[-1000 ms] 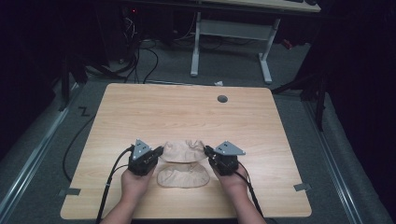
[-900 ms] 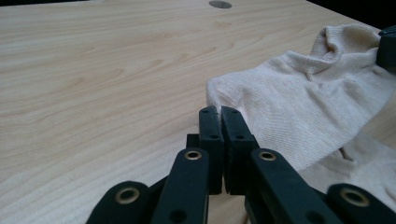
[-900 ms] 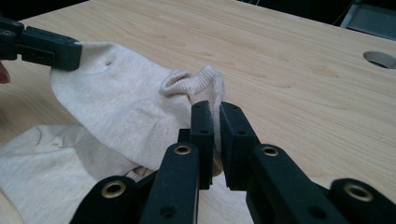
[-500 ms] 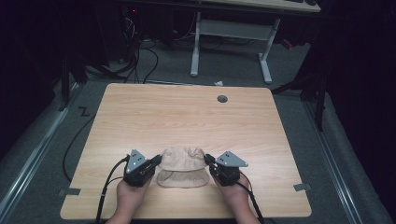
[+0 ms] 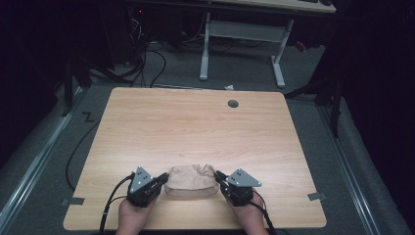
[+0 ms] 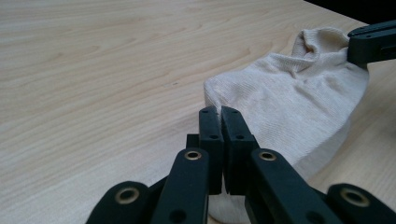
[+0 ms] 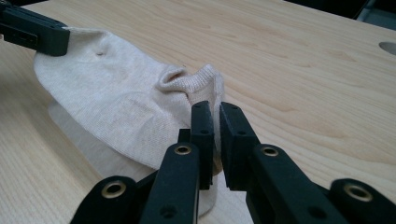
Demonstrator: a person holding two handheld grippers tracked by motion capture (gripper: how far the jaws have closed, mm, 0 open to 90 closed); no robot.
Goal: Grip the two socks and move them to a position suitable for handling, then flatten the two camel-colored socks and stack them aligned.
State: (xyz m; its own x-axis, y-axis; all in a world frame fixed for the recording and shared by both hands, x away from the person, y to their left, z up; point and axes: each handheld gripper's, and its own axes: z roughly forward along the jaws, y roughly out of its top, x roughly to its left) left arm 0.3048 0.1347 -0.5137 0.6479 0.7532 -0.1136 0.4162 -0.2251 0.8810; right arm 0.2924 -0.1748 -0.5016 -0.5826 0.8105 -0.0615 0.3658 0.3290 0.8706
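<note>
Both the left claw and right claw are pinched tight on opposite ends of the beige sock.

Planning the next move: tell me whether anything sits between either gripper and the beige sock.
Nothing visible does. The left gripper and the right gripper are each shut directly on an end of the beige sock, which lies on the wooden table.

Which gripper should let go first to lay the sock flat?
Probably right. The right gripper pinches the bunched cuff of the sock; the left gripper clamps the smoother toe end and can anchor it on the table.
</note>
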